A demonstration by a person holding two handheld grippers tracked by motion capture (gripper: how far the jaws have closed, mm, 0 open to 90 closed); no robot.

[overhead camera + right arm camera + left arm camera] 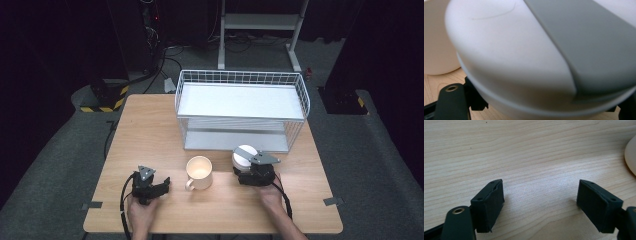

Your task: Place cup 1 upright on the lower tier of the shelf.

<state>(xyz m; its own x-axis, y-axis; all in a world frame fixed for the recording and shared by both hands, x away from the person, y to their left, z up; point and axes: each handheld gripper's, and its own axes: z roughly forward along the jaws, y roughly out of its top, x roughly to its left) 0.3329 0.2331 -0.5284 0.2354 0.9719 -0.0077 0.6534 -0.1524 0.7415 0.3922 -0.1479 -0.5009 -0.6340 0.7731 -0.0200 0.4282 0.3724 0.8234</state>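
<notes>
The left gripper rests low on the wooden table, its jaws spread wide over bare wood, with the cream mug just off to one side of them. The right gripper has its jaws around a round white container with a grey band, gripping it; the mug sits just beyond. Farther back stands a white wire rack.

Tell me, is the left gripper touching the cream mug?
Apart. In the high view, bare table shows between the left gripper and the cream mug.
</notes>
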